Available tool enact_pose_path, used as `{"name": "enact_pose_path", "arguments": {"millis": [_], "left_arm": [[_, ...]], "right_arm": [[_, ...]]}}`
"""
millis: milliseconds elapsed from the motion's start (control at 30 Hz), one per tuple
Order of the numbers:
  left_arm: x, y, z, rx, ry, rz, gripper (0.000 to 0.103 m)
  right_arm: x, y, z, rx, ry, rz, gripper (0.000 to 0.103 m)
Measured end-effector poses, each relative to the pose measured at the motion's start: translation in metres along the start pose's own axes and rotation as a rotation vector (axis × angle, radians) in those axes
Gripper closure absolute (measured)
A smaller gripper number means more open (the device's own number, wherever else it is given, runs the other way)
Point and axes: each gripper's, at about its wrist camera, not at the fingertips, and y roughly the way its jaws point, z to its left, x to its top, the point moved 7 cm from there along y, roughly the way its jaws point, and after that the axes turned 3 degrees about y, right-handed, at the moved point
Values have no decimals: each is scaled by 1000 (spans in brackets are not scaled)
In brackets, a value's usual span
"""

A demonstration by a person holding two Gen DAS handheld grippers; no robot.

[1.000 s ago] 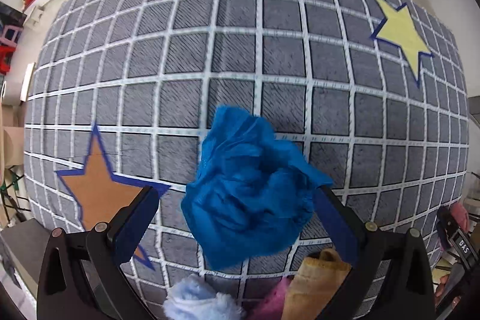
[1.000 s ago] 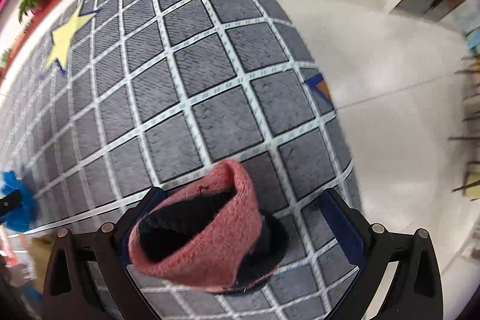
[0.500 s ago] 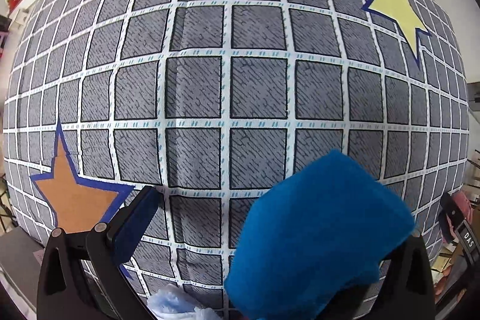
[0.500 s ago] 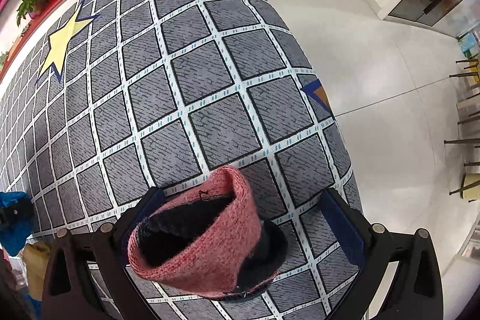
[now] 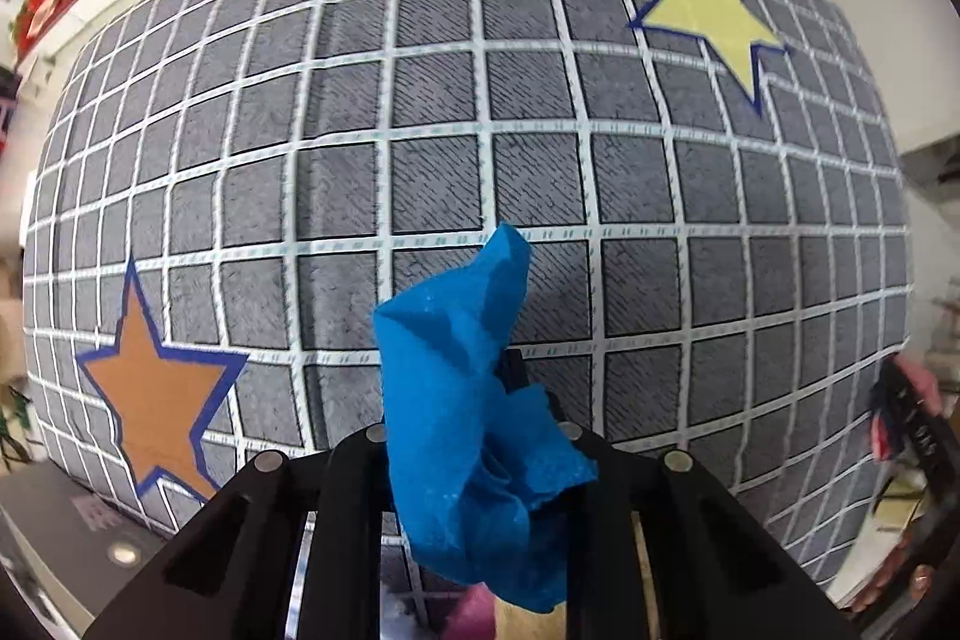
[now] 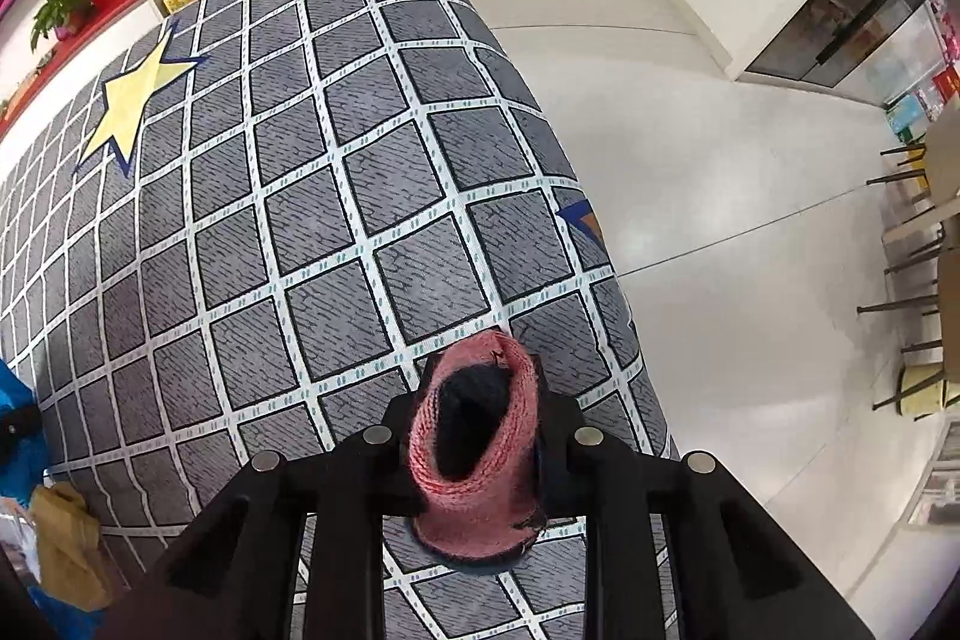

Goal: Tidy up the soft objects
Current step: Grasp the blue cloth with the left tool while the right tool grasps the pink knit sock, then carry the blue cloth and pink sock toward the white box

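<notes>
Both grippers loaded up over the grid carpet

The left gripper [image 5: 480, 436] has its jaws clamped on a crumpled blue cloth [image 5: 474, 430], which sticks up past the jaws and droops below them, held above the grey grid carpet [image 5: 420, 130] with an orange star [image 5: 156, 400] off to the left and a yellow star [image 5: 708, 10] far up on the right. The right gripper [image 6: 477, 436] has its jaws squeezed together on a pink knit hat [image 6: 474, 454] with a dark lining, opening facing the camera, near the carpet's right edge beside the white floor [image 6: 720, 196]. In the right wrist view, a tan cloth [image 6: 66, 538] lies at the lower left, and the blue one shows at the left edge.
</notes>
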Motion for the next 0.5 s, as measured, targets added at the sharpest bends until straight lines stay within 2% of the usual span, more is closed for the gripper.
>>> {"name": "enact_pose_path", "arguments": {"millis": [167, 300, 333, 433, 500], "left_arm": [[-6, -29, 13, -47, -51, -23, 83], [-8, -65, 22, -76, -71, -47, 83], [-11, -73, 21, -71, -69, -51, 83], [-25, -92, 27, 17, -64, -57, 83], [-37, -104, 30, 34, -50, -59, 83]], "right_arm": [[-8, -21, -10, 51, 40, -35, 84], [-23, -51, -5, 80, -8, -79, 84], [-27, -59, -3, 85, -23, -87, 84], [-45, -80, 4, 75, -69, -113, 84], [-53, -89, 12, 71, -93, -124, 84]]}}
